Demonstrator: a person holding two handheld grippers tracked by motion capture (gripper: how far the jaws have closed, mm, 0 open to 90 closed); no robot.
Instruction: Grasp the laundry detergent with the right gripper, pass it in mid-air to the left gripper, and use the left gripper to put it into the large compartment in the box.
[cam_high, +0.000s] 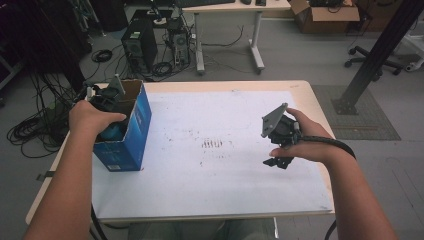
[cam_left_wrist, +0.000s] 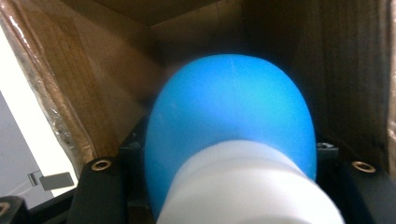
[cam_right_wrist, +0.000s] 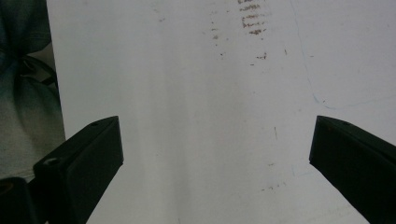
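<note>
A blue cardboard box (cam_high: 131, 131) is seen standing open-topped at the left edge of a table (cam_high: 310, 95) covered by a white sheet (cam_high: 225, 175). The left gripper (cam_high: 107, 102) is lowered into the box's open top, the left hand (cam_high: 90, 117) wrapped around it from the near side. In the left gripper view, a rounded blue object (cam_left_wrist: 231, 116) with a white part (cam_left_wrist: 247, 186) nearer the camera is framed between the two black jaws, with the brown inner walls of the box (cam_left_wrist: 70, 84) closed in on both sides. The jaws are set against its flanks, so the object is gripped inside the box; what the object is cannot be told.

The right gripper (cam_high: 278, 162) is held above the right half of the sheet, nearer the right edge than the centre, in the right hand (cam_high: 305, 142), its grey three-cornered plate (cam_high: 274, 120) turned up. In the right gripper view, its jaws are spread wide with nothing between them, and bare white sheet (cam_right_wrist: 201, 116) with faint brown smudges (cam_right_wrist: 252, 18) lies below. A similar patch of marks (cam_high: 212, 144) is visible near the middle of the sheet in the high view.

Beyond the far edge, computer towers (cam_high: 140, 45) and tangled cables (cam_high: 35, 127) are seen on the floor.
</note>
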